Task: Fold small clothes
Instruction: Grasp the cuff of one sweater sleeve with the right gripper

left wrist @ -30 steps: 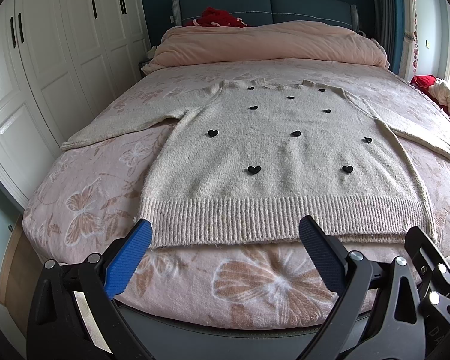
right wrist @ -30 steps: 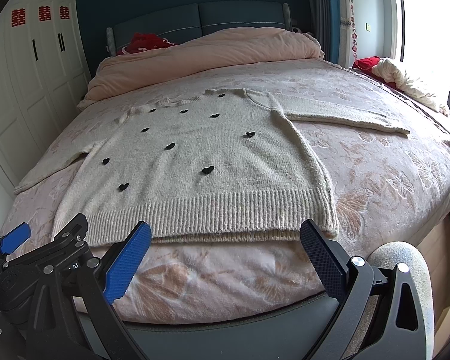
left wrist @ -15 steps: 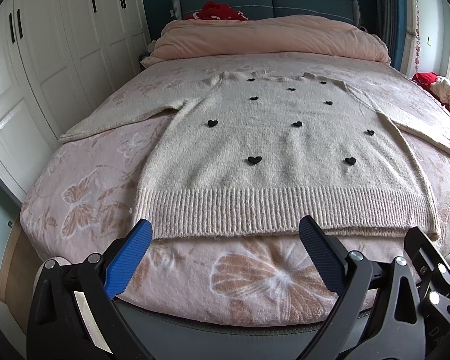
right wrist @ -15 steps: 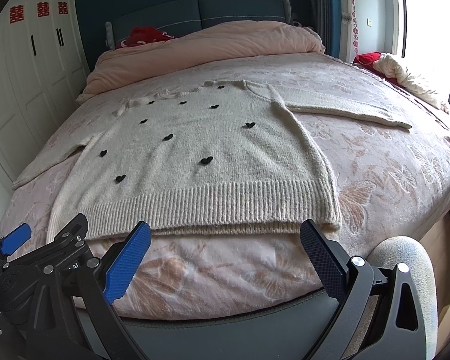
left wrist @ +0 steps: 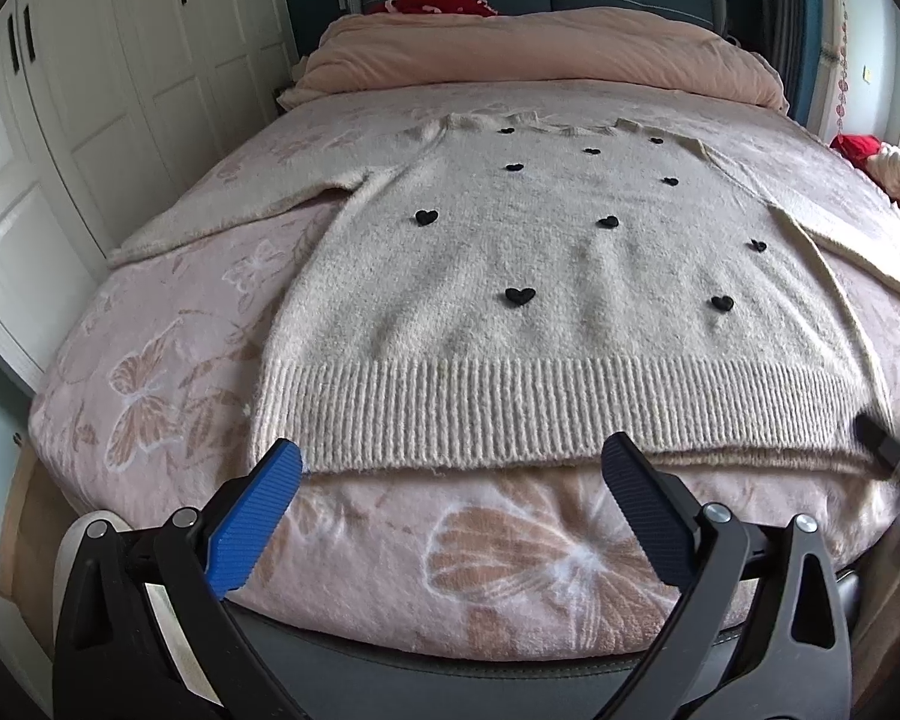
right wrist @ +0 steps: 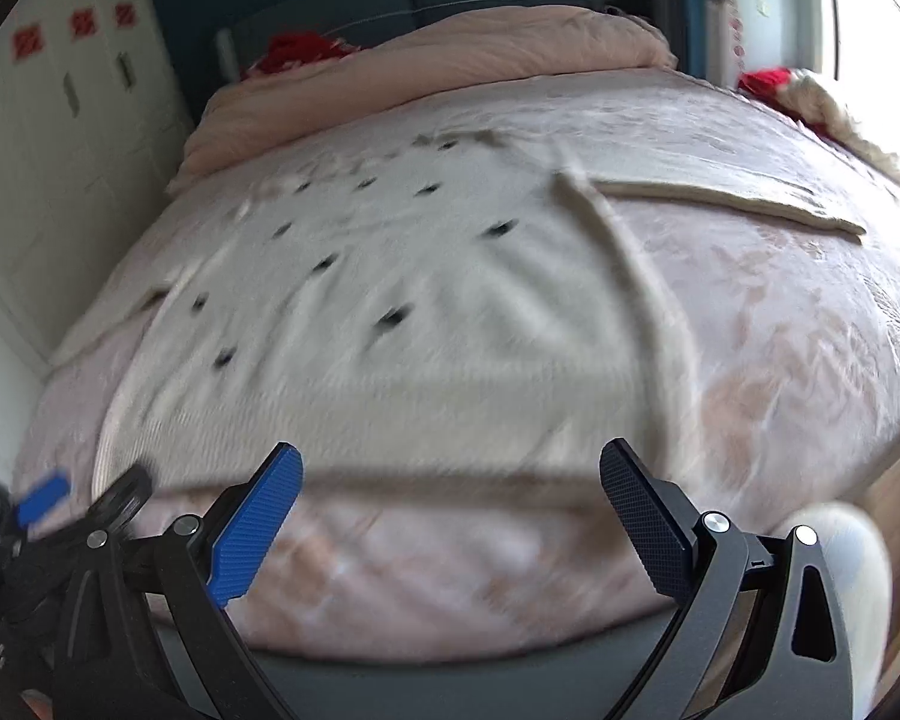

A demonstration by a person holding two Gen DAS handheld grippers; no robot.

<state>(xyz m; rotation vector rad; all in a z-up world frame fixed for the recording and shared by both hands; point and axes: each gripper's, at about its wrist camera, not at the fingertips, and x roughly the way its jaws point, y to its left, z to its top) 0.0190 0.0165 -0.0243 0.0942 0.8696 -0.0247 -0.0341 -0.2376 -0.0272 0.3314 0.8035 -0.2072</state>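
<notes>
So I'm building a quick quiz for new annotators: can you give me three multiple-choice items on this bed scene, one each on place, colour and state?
1. Where does the sweater lie?
A. Flat on the bed
B. Hanging on the wardrobe
C. On the floor

2. What colour are the hearts on the sweater?
A. Red
B. Black
C. Blue

3. How do the left hand-held gripper and the right hand-held gripper stand?
A. Both shut on the hem
B. One shut, one open
C. Both open, holding nothing

Answers:
1 A: it is spread out, sleeves to both sides, hem toward the near edge.
2 B: small dark hearts dot the cream knit.
3 C: a wide gap shows between each pair of fingers, short of the hem.
</notes>
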